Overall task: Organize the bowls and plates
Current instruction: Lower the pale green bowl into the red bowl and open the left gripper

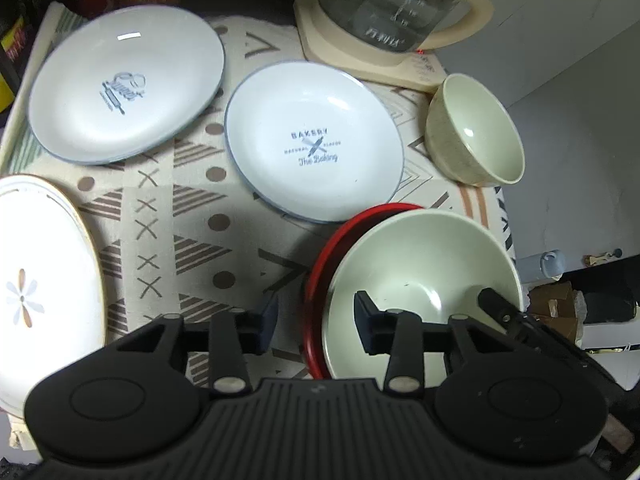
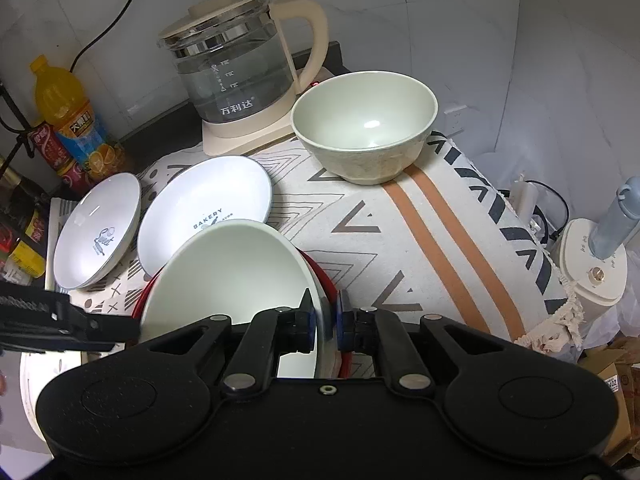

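My right gripper [image 2: 327, 322] is shut on the rim of a pale green bowl [image 2: 228, 272] that sits tilted inside a red bowl [image 2: 326, 278]; both also show in the left wrist view, the green bowl [image 1: 420, 276] and the red bowl [image 1: 320, 264]. My left gripper [image 1: 316, 320] is open, its fingers astride the left rims of these bowls. A second green bowl [image 2: 364, 128] [image 1: 476, 132] stands upright at the back right. Two white plates with blue print [image 1: 124, 80] [image 1: 312, 140] lie on the cloth. An oval white plate [image 1: 44, 280] lies at the left.
A glass kettle on a cream base [image 2: 240, 72] [image 1: 396, 4] stands at the back. Drink bottles [image 2: 68, 120] stand at the back left. The patterned cloth [image 2: 400, 240] drops off at the table's right edge, with a cream appliance [image 2: 592, 264] beyond it.
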`<state>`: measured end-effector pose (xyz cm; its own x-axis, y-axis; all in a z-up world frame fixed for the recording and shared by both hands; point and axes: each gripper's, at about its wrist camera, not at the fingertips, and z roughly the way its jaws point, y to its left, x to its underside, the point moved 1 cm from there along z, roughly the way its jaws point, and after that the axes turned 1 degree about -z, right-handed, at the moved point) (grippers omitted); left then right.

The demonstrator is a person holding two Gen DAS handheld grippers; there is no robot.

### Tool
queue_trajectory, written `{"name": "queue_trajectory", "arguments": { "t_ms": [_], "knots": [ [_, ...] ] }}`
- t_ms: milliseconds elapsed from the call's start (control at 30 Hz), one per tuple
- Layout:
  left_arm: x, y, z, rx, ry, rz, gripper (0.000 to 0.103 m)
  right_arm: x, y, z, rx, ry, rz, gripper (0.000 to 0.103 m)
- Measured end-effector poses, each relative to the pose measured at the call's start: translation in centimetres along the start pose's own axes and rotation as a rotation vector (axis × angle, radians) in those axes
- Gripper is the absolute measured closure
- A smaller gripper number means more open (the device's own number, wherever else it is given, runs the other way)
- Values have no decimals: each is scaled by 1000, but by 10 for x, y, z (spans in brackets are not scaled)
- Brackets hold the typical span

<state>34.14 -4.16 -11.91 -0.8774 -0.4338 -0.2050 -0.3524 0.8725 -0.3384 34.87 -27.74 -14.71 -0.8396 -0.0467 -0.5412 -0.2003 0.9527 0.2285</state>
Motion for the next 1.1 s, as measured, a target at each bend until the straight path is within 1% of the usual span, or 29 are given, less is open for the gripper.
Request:
{"name": "queue_trajectory", "arguments": {
  "t_ms": [133,233,267,367,500,633,733,800,900,933,1033,1100],
  "knots": [
    [3,3,17,-11,32,-1,63,-1,-1,1,0,4,-2,93],
    [5,3,26,-34,39,10,63,-2,-1,2,4,5,-10,93],
    [5,4,27,-28,37,2,63,-2,-1,3,7,6,-10,93],
    [4,5,26,-21,19,0,63,-3,-2,6,25,10,-8,92],
    [0,4,26,-33,17,10,63,-2,-7,13,11,38,9,90],
    [-2,6,24,-26,12,2,63,0,-9,18,5,52,11,89],
    [-2,4,22,-36,6,-2,63,0,-9,21,2,64,8,88],
    [-3,2,21,-49,5,3,63,-1,-10,23,6,79,8,81],
    [-4,-3,18,-77,4,40,63,-5,-15,21,-24,85,30,76],
    [-4,-5,17,-83,3,50,63,-6,-16,19,-34,84,31,76],
    [-7,-9,12,-69,2,58,63,-12,-18,13,-66,79,29,75],
    [-10,-11,8,-51,3,51,63,-16,-20,8,-89,72,34,69]
  ]
}}
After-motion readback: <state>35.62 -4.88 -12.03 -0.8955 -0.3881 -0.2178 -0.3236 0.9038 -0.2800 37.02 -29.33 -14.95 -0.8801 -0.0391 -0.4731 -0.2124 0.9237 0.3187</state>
